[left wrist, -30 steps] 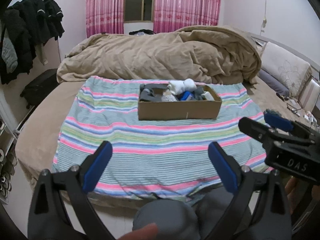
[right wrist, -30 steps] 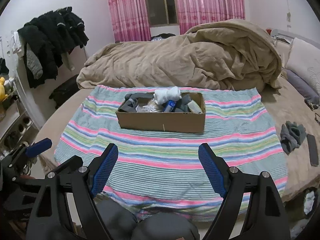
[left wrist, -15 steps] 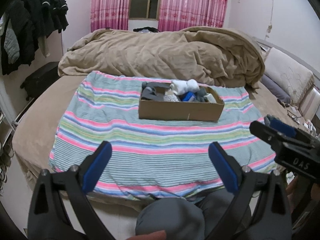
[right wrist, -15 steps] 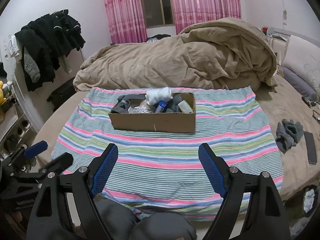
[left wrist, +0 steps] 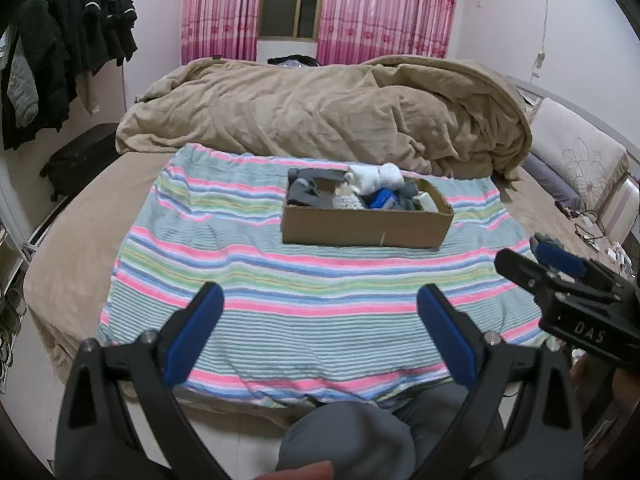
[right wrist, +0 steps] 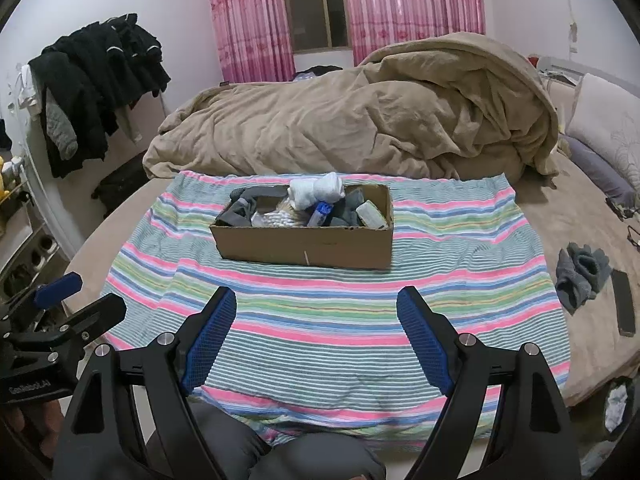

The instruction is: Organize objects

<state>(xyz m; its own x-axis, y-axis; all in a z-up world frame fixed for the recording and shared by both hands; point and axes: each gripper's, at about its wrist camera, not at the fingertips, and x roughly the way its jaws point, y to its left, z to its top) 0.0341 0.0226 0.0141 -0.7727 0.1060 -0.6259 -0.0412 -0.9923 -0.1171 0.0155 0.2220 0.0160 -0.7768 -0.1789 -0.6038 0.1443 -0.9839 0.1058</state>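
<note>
Cardboard box, long axis left-right at frame centre, lies well beyond both wide-open, empty grippers: left, right.

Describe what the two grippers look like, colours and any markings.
Both are black plastic frames with silver screws and two angled fingers faced with blue textured pads. The left gripper and right gripper look alike. Seen from the side, the right one bears white letters "DAS"; the left one's side carries small white lettering too blurred to read. No cables or sleeves show.
</note>
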